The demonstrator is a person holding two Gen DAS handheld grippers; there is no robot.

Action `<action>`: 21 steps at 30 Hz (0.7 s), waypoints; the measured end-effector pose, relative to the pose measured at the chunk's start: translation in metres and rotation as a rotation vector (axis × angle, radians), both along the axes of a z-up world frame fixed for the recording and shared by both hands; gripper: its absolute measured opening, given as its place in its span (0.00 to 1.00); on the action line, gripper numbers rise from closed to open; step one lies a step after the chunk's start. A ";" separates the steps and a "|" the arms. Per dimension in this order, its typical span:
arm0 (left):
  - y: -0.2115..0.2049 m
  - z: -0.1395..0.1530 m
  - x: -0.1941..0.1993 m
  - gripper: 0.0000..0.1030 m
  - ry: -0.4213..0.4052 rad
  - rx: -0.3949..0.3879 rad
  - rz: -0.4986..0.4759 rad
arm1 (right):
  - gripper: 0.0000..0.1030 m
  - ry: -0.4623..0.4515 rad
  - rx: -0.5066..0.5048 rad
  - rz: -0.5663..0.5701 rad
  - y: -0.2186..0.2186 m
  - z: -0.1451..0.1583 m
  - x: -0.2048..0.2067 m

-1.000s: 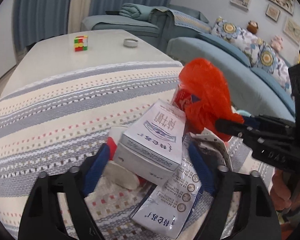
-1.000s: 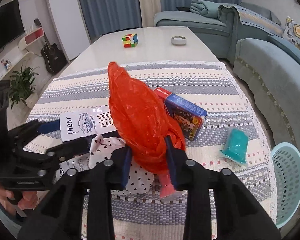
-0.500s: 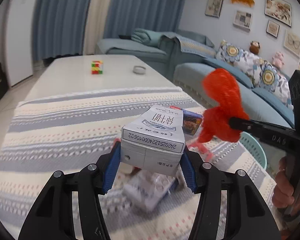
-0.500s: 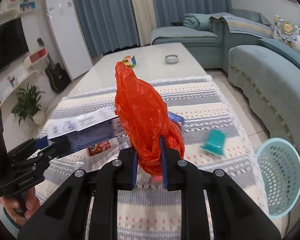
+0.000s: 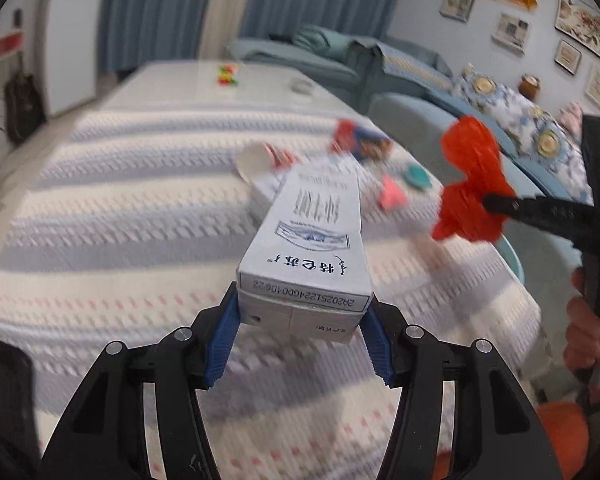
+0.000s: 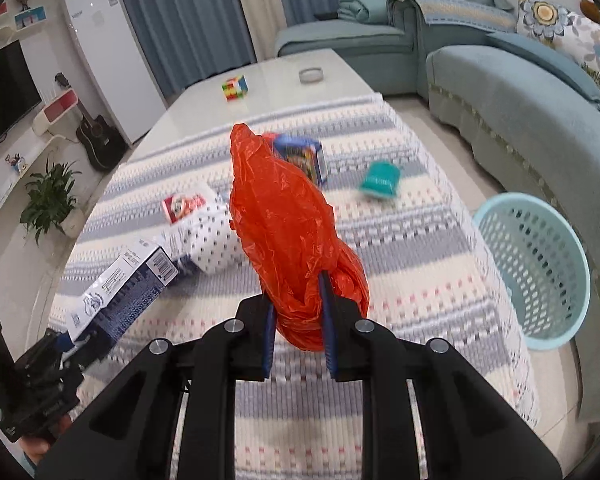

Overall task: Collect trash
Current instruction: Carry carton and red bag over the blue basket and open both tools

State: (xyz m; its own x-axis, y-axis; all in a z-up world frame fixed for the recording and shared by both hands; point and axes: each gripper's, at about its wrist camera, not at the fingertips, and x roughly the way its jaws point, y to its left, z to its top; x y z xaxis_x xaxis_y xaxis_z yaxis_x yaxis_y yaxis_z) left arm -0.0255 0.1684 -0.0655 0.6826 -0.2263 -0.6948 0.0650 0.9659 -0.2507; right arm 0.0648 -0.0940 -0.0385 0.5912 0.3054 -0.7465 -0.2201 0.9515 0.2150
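Meanwhile left fingers (image 5: 300, 340) clamp milk carton (image 5: 308, 248); right fingers (image 6: 298, 332) pinch orange bag (image 6: 288, 236).

The left gripper (image 5: 300, 336) clamps a white milk carton (image 5: 314, 248) by its near end, above the striped tablecloth (image 5: 112, 216). To the right, the right gripper (image 5: 490, 202) pinches a crumpled red plastic bag (image 5: 470, 168). Farther off lie blurred litter: a white cup (image 5: 254, 158), a colourful box (image 5: 360, 144), a teal cup (image 5: 418, 178). A puzzle cube (image 5: 228, 74) sits far away.
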 end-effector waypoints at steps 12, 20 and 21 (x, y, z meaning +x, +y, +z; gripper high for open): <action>-0.021 -0.008 0.023 0.73 0.105 -0.068 -0.062 | 0.17 0.073 -0.013 0.047 -0.001 -0.025 -0.013; -0.068 -0.034 0.050 0.48 0.236 0.214 -0.096 | 0.17 0.067 0.001 0.048 -0.007 -0.026 -0.011; -0.072 -0.034 0.051 0.48 0.229 0.226 -0.095 | 0.17 0.059 0.005 0.042 -0.010 -0.024 -0.012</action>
State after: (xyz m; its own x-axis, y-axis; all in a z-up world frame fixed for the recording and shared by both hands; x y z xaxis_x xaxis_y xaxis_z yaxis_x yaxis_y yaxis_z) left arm 0.0259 0.0963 -0.0991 0.4863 -0.1038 -0.8676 0.1241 0.9911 -0.0490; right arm 0.0530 -0.1038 -0.0629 0.5324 0.3331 -0.7782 -0.2465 0.9405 0.2339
